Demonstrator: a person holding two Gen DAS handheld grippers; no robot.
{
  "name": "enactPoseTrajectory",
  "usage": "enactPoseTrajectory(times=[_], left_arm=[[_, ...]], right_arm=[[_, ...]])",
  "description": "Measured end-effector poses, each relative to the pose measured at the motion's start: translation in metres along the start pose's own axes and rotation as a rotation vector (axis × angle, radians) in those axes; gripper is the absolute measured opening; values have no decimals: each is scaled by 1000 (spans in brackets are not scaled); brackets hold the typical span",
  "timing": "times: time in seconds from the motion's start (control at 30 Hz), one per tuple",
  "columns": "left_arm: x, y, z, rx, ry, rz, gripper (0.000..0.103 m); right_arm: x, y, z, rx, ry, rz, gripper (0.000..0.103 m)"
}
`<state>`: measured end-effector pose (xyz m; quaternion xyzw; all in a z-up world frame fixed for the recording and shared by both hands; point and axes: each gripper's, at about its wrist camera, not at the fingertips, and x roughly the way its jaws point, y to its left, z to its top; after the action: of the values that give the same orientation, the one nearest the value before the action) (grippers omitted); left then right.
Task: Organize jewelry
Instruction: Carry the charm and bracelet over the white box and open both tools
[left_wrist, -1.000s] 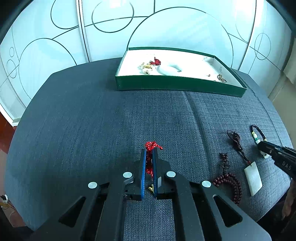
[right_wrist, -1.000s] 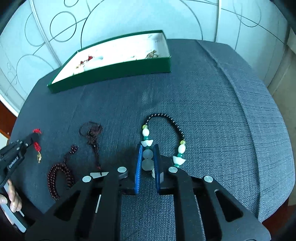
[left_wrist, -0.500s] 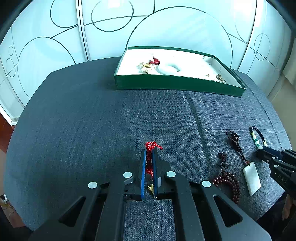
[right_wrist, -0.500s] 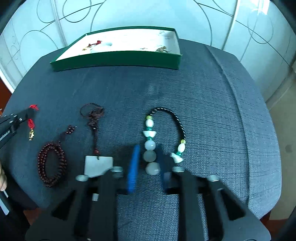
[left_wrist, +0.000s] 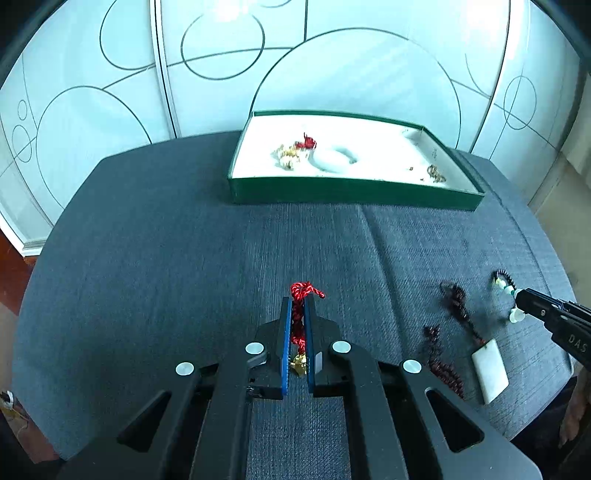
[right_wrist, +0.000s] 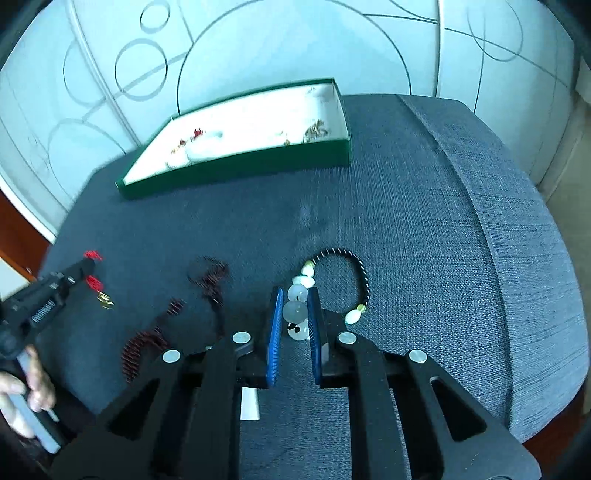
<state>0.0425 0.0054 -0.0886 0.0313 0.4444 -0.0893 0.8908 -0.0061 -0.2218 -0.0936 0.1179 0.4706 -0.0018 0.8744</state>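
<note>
My left gripper (left_wrist: 298, 310) is clamped on a red cord charm (left_wrist: 300, 325), its knot poking past the tips and a small gold piece hanging below the pads. My right gripper (right_wrist: 295, 306) pinches the pale round beads of a bracelet (right_wrist: 334, 284), whose black bead loop curves out over the grey cloth table (right_wrist: 424, 221). Between them lie a dark cord necklace with a white pendant (left_wrist: 489, 369) and dark red prayer beads (left_wrist: 445, 367). The green tray (left_wrist: 354, 190) sits at the far edge.

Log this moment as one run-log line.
left gripper: shut on red cord | right gripper: shut on bracelet | tray: far side
</note>
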Motion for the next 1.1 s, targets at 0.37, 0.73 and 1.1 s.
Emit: enactPoseTrajectory(times=[0.37, 0.73, 1.1], left_arm=[[-3, -8, 24, 25, -30, -5, 6], [-14, -20, 57, 59, -88, -17, 6], [-6, -19, 111, 60, -141, -12, 6]], right_arm=[[-31, -3, 31, 80, -76, 80, 13], [-49, 2, 63, 83, -140, 104, 13], [-39, 10, 122, 81, -192, 131, 14]])
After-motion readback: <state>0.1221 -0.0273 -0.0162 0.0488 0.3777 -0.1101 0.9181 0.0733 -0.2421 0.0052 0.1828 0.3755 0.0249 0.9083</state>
